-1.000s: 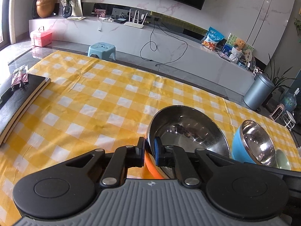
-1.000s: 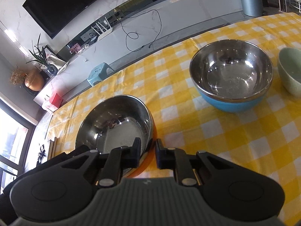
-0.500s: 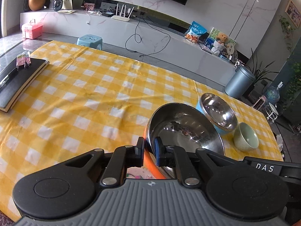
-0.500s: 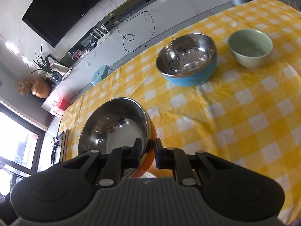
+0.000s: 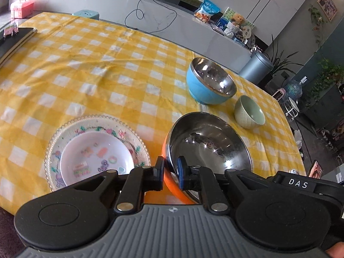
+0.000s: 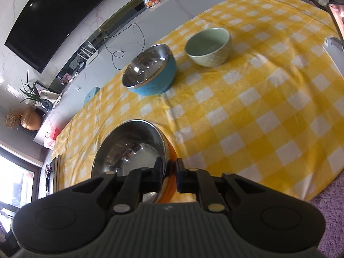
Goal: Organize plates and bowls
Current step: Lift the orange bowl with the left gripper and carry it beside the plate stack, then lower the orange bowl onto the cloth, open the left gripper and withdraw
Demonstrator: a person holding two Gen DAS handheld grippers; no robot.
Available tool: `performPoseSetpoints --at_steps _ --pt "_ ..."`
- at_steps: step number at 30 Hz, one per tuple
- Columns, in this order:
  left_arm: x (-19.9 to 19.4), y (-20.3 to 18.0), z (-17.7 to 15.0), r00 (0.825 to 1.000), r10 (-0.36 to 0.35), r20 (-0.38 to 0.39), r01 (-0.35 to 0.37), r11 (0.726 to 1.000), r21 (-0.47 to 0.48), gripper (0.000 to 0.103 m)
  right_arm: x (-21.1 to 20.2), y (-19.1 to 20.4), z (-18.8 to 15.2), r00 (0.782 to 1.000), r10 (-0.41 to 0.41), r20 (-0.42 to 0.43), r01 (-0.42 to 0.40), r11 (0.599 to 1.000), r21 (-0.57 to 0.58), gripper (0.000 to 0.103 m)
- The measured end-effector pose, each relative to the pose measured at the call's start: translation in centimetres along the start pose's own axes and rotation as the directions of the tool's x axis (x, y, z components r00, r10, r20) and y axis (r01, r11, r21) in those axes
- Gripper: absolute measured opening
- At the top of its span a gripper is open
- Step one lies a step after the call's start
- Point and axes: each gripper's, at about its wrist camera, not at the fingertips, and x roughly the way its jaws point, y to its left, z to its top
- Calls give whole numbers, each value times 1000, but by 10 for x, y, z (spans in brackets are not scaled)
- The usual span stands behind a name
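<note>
Both grippers are shut on the rim of a large orange bowl with a steel inside (image 5: 206, 146), held above the yellow checked tablecloth. My left gripper (image 5: 171, 172) grips its near left rim; my right gripper (image 6: 171, 173) grips its right rim, and the bowl (image 6: 131, 148) shows there too. A blue steel-lined bowl (image 5: 209, 85) and a small green bowl (image 5: 249, 112) stand further back; they also show in the right wrist view as the blue bowl (image 6: 150, 73) and the green bowl (image 6: 207, 47). A small white plate (image 5: 95, 155) lies on a patterned glass plate (image 5: 53, 142) at the left.
The table (image 5: 96, 64) carries a dark book (image 5: 15, 40) at its far left edge. A phone (image 6: 337, 17) lies at the table's right edge. Beyond the table are a TV counter, a blue stool (image 5: 86, 14) and a grey bin (image 5: 255, 68).
Both grippers have lifted the orange bowl and drawn it back toward the near table edge. The stacked plates have come into the left wrist view.
</note>
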Motion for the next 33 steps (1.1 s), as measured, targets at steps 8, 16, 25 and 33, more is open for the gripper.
performPoseSetpoints --at_steps 8,16,25,33 --pt "7 -6 -17 1000 11 -22 -10 1000 22 14 1 -17 -11 999 -45 -5 45 999 2 9" --pt "11 -2 -20 999 3 -41 -2 1000 18 14 3 -18 -12 999 -51 -9 51 999 3 9" --pt "12 -1 -19 998 -17 -54 18 1000 11 15 4 -15 -12 997 -78 -5 78 997 -3 8" --pt "12 -1 -20 999 -18 -46 19 999 32 26 3 -14 -13 998 -68 4 68 998 -15 13"
